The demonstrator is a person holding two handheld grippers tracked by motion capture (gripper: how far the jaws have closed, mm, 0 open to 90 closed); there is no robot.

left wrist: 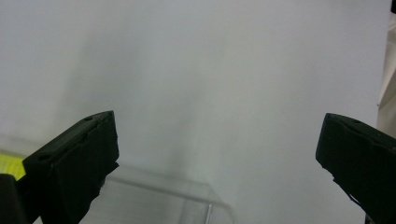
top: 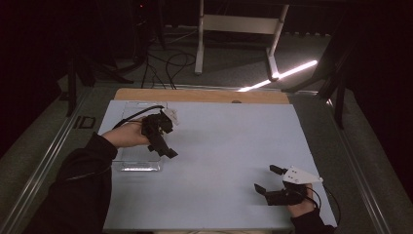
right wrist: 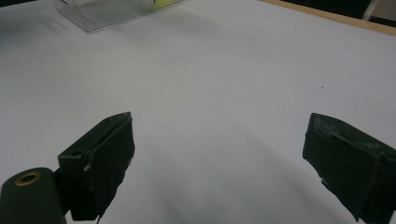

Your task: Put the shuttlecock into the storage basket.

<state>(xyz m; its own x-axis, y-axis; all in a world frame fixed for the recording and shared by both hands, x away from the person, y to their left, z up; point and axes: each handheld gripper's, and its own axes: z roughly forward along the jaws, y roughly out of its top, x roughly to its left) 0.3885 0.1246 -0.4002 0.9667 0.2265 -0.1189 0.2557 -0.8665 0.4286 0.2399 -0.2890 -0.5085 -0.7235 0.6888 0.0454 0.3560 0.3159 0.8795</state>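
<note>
Both tools are black, the left tool (top: 163,141) and the right tool (top: 268,179); the clear box (top: 139,161) shows a yellow patch on the white table (top: 229,141).

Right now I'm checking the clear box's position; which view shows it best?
The high view: the whole clear box shows under the left gripper. The left gripper view catches a corner, the right gripper view its far end.

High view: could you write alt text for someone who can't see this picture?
A person's two hands each hold a black two-jaw gripper over a white table sheet. The left gripper hangs above a clear plastic box at the sheet's left edge; the right gripper sits low near the front right corner, jaws open. Dark floor and cables lie beyond.
</note>
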